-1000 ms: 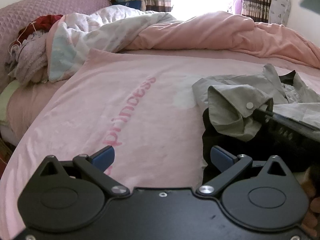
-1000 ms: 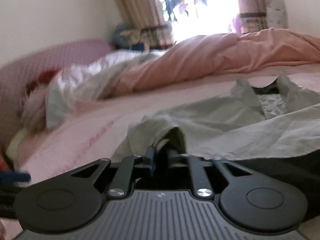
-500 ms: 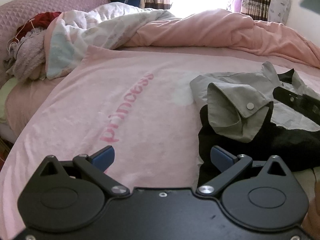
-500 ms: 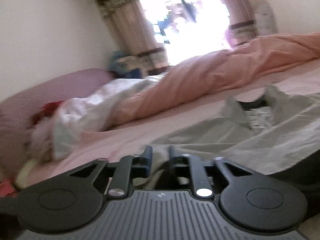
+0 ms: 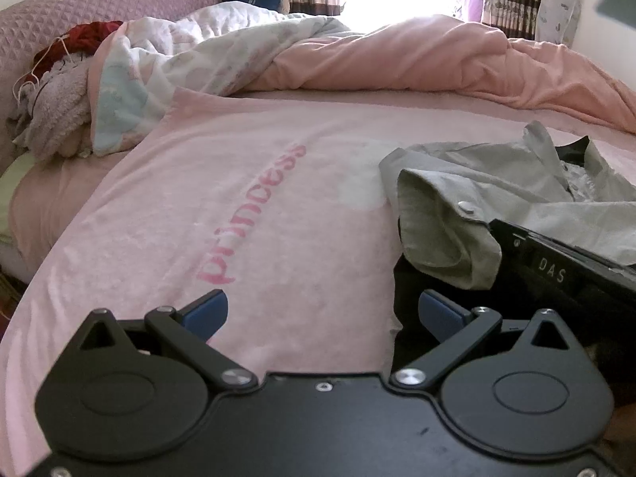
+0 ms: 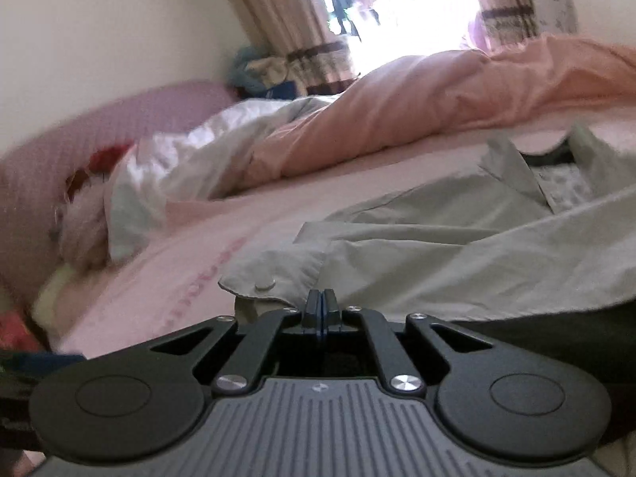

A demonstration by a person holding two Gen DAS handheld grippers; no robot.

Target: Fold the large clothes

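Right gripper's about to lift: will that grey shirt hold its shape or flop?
Likely floppy: the grey shirt lies creased, its cuff slumped over. Probably light, thin cloth. It may drag across the pink blanket rather than slide cleanly.

"Princess" on pink blanket (image 5: 238,183); "DAS" on right claw (image 5: 552,274).

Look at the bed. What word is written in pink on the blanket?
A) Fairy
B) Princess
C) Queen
B: in the left wrist view, pink letters on the blanket spell "princess", beside the grey shirt.
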